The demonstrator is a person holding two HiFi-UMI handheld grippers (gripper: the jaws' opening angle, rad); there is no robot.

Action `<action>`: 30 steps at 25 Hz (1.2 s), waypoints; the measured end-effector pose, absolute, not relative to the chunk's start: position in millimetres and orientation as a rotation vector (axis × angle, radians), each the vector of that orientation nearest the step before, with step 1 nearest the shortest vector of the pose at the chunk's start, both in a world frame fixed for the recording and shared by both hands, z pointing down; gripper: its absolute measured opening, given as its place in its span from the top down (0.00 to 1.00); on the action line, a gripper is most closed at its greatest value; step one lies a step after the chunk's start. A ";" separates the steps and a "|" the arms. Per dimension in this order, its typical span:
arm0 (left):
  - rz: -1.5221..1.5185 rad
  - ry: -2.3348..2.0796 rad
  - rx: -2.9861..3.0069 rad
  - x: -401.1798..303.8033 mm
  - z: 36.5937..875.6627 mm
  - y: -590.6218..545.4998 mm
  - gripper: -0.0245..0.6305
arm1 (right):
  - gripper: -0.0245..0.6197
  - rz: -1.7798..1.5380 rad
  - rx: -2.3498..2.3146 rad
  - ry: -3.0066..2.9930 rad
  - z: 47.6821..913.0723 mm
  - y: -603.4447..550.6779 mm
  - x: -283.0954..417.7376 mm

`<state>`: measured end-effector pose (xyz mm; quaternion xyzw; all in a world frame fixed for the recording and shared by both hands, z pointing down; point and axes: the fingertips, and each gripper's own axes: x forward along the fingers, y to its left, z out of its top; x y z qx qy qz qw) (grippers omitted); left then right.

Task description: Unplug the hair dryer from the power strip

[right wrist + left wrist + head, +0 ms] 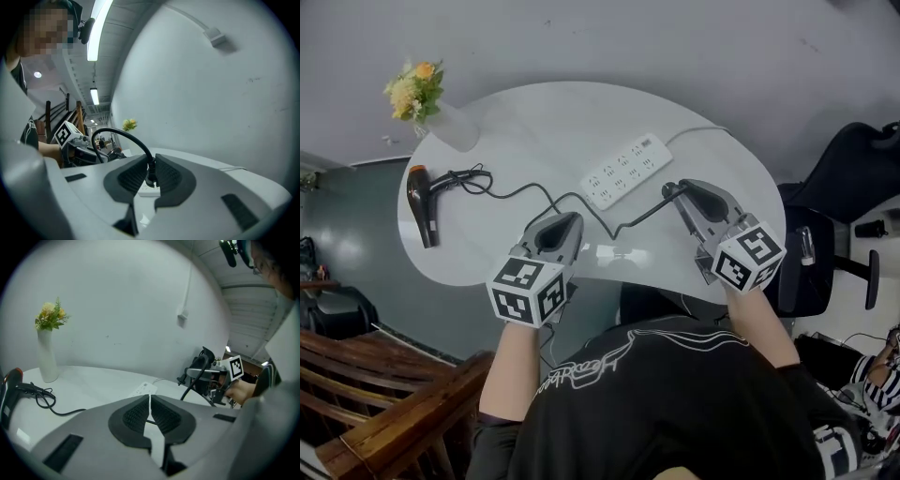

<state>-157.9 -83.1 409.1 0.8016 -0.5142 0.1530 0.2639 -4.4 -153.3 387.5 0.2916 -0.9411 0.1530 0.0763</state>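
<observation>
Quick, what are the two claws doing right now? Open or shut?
Left claw: closed, nothing in it.
Right claw: closed on the hair dryer's black plug.

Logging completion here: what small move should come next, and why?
Probably lower the right gripper and release the plug on the table: it is clamped, clear of the power strip; the left gripper is shut, empty.
</observation>
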 end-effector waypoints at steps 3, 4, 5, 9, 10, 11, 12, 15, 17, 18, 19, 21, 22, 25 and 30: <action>0.346 -1.367 2.221 -146.4 385.0 -55.2 0.95 | 0.91 0.444 0.858 -2.840 370.3 -129.7 -6.2; 0.328 -1.366 2.239 -143.8 376.5 -46.9 0.95 | 0.91 0.458 0.857 -2.840 366.1 -121.8 -6.1; 0.312 -1.368 2.254 -141.8 368.3 -38.7 0.95 | 0.91 0.485 0.856 -2.840 363.0 -113.7 -5.8; 0.237 -1.380 2.298 -138.7 338.0 -9.1 0.95 | 0.91 0.545 0.852 -2.861 351.9 -83.2 -7.2; 0.218 -1.384 2.309 -137.9 330.8 -2.9 0.95 | 0.91 0.537 0.849 -2.868 348.8 -76.3 -8.2; 0.200 -1.387 2.321 -136.8 324.1 3.1 0.95 | 0.91 0.531 0.847 -2.874 345.7 -69.7 -9.0; 0.186 -1.389 2.333 -135.5 317.9 9.0 0.95 | 0.91 0.525 0.844 -2.880 342.6 -63.1 -9.5; 0.182 -1.395 2.370 -133.2 307.3 26.0 0.95 | 0.91 0.497 0.832 -2.903 334.1 -45.2 -9.5; 0.190 -1.405 2.379 -134.5 307.2 34.7 0.95 | 0.91 0.471 0.819 -2.918 330.8 -36.0 -8.0; 0.177 -1.406 2.377 -134.9 307.1 38.2 0.95 | 0.91 0.463 0.815 -2.921 329.6 -32.4 -6.9; 0.151 -1.399 2.375 -134.3 306.1 41.2 0.95 | 0.91 0.460 0.813 -2.921 328.7 -29.4 -5.8; 0.092 -1.378 2.379 -130.3 302.4 45.3 0.95 | 0.91 0.458 0.811 -2.919 327.8 -24.9 -4.3; 0.074 -1.373 2.385 -127.9 300.6 46.3 0.95 | 0.91 0.457 0.808 -2.916 327.5 -23.1 -4.0; 0.088 -1.392 2.406 -123.2 298.5 47.3 0.95 | 0.91 0.453 0.801 -2.909 328.1 -18.4 -3.7; 0.113 -1.398 2.414 -116.7 301.5 49.4 0.95 | 0.91 0.456 0.800 -2.908 332.1 -16.4 1.2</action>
